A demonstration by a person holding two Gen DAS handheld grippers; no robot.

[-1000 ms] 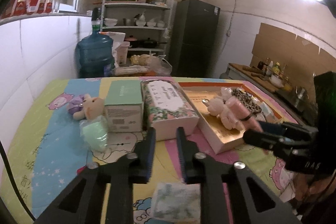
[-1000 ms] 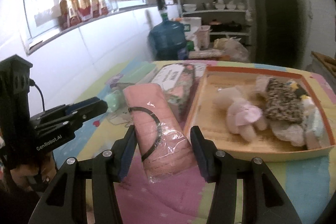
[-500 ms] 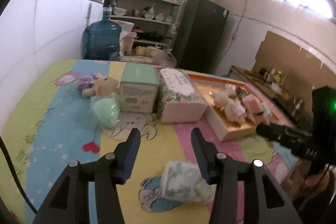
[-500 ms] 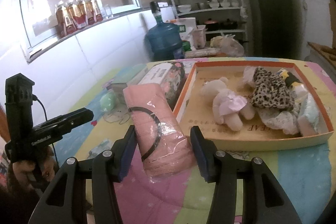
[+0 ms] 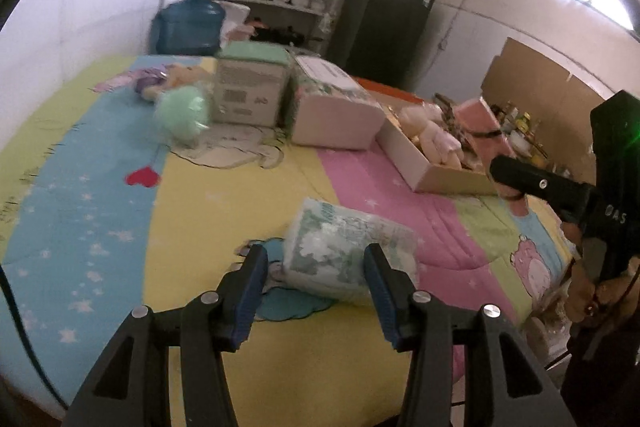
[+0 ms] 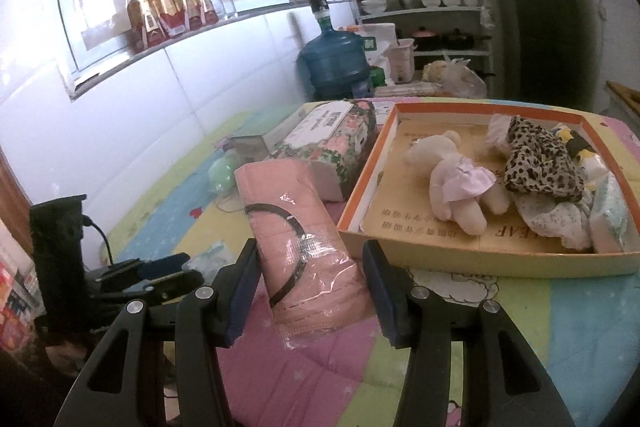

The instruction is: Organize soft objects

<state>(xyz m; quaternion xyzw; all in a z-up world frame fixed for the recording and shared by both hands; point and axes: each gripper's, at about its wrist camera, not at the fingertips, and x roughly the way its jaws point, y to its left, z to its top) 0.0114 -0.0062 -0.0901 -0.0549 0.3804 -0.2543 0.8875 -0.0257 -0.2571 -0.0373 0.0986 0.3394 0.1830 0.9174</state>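
Observation:
My left gripper (image 5: 316,279) is open, its fingers on either side of a green-and-white tissue pack (image 5: 348,251) lying on the colourful mat. My right gripper (image 6: 310,281) is shut on a pink pack of face masks (image 6: 298,231) and holds it above the mat, left of the orange-rimmed tray (image 6: 476,259). The tray holds a cream plush bear (image 6: 452,175), a leopard-print cloth (image 6: 540,159) and other soft items. The pink pack also shows in the left wrist view (image 5: 484,123), over the tray (image 5: 432,171).
A floral tissue box (image 5: 328,107), a green box (image 5: 250,87), a mint bagged item (image 5: 184,115) and a small plush toy (image 5: 168,83) sit at the far side of the mat. A blue water jug (image 5: 190,27), shelves and a dark fridge stand behind.
My left gripper opened wide, pulled back and lowered around the tissue pack. My right gripper kept its hold on the pink pack and drew slightly back from the tray.

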